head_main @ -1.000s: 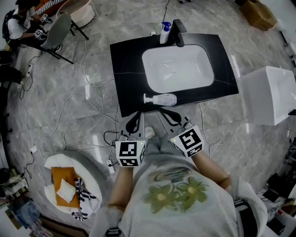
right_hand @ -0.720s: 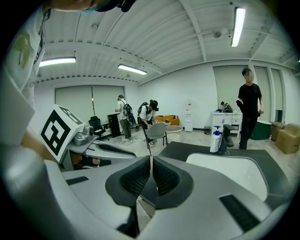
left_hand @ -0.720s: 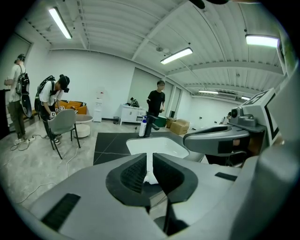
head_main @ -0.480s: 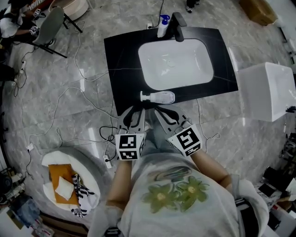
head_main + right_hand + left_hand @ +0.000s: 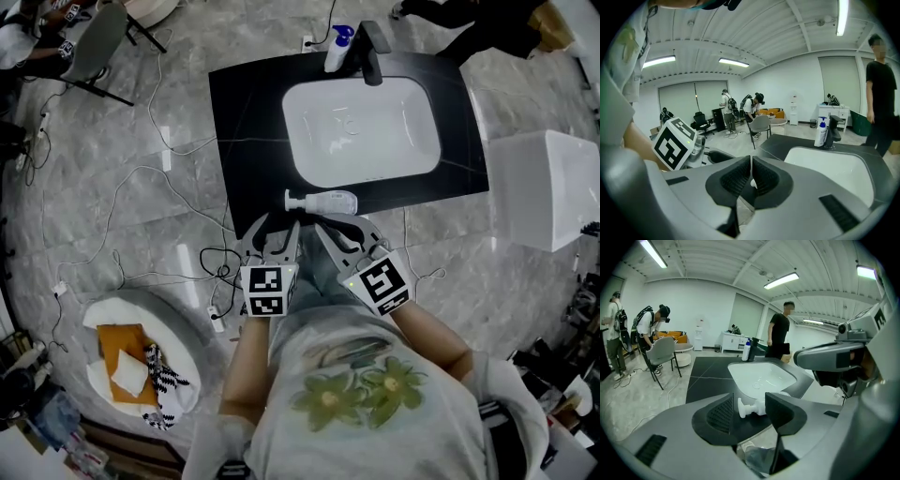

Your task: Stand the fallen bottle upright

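bottle [image 5: 322, 201]: lies on its side at counter [image 5: 248, 122] front edge, before sink [image 5: 361, 131] | your left gripper [image 5: 749, 404]: jaws just opened wide, nothing gripped, bottle's pump just ahead | your right gripper [image 5: 751, 169]: jaws together, empty

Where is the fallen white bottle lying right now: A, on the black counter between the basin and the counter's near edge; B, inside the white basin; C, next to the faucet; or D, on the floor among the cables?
A: in the head view the fallen bottle lies on its side on the black counter, just in front of the basin.
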A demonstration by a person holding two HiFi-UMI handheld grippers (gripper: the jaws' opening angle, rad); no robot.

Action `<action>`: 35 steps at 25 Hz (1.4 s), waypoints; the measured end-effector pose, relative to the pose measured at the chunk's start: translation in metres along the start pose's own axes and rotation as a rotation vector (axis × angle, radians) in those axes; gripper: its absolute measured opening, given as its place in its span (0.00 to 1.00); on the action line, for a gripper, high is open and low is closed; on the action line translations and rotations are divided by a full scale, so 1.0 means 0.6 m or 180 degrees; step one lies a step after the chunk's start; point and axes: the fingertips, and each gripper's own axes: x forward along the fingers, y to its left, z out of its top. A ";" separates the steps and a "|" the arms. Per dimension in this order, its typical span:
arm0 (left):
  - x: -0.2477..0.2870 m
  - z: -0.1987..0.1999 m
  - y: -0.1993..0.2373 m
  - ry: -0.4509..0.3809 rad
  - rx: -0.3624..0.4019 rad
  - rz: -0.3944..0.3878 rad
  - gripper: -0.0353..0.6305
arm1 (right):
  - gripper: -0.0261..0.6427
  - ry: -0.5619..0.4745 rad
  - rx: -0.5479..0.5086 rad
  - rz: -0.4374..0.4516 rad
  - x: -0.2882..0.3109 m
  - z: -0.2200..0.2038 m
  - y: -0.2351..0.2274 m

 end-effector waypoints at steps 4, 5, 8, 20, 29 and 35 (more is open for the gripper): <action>0.025 -0.022 0.014 0.0136 -0.0018 0.0064 0.37 | 0.10 0.0072 0.0026 0.0053 0.014 -0.010 -0.013; 0.030 -0.024 0.017 0.0155 -0.0024 0.0073 0.37 | 0.10 0.0082 0.0033 0.0065 0.017 -0.011 -0.015; 0.049 -0.036 0.025 0.0210 0.0004 0.0082 0.37 | 0.10 0.0116 0.0034 0.0096 0.024 -0.013 -0.021; 0.110 -0.076 0.043 0.0506 0.0130 0.0102 0.38 | 0.10 0.0200 0.0082 0.0115 0.050 -0.028 -0.057; 0.125 -0.084 0.049 0.0557 0.0157 0.0126 0.37 | 0.10 0.0218 0.0125 0.0107 0.055 -0.039 -0.068; 0.123 -0.082 0.043 0.0542 0.0165 0.0099 0.31 | 0.10 0.0251 0.0156 0.0068 0.048 -0.047 -0.076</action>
